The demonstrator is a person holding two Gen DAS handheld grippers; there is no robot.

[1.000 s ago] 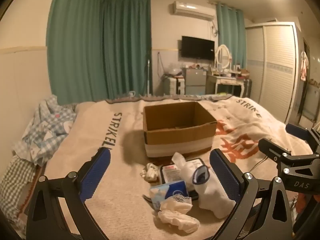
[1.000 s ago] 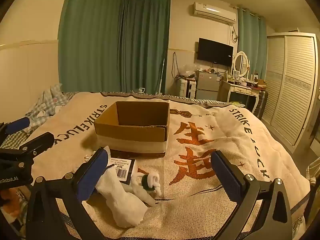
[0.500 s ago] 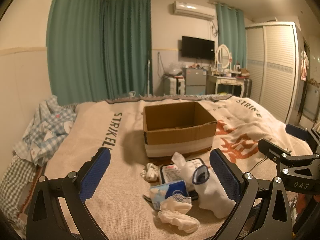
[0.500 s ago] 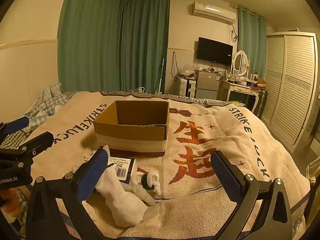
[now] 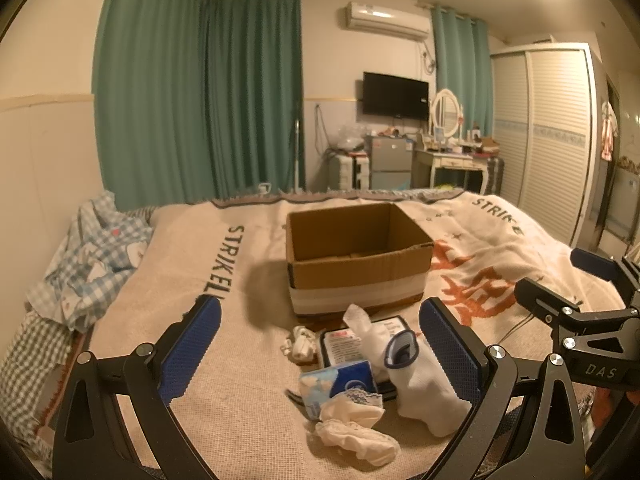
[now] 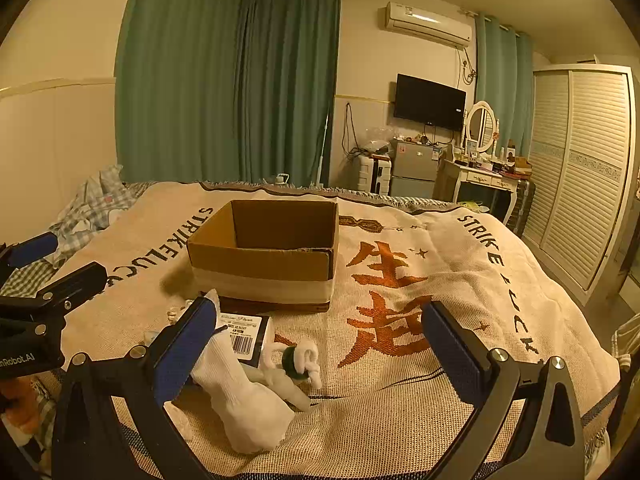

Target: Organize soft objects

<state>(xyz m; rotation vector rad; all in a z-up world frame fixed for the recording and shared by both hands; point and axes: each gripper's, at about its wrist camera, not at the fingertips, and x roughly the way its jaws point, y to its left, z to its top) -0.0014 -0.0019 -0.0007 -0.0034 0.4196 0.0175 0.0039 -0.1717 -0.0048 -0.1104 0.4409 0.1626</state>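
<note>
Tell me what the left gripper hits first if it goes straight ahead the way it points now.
Probably the pile just ahead of the open left gripper: the blue tissue pack and the white sock on the blanket, then the cardboard box. Depth is uncertain.

The left gripper (image 5: 320, 354) and the right gripper (image 6: 316, 350) hovered side by side, jaws spread wide and gripping nothing.

White sock (image 5: 424, 384), brown box (image 5: 356, 264), green curtains (image 5: 200, 96)

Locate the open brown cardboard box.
The open brown cardboard box sits mid-bed on the beige printed blanket, centre in both wrist views, just behind the white sock pile.
</note>
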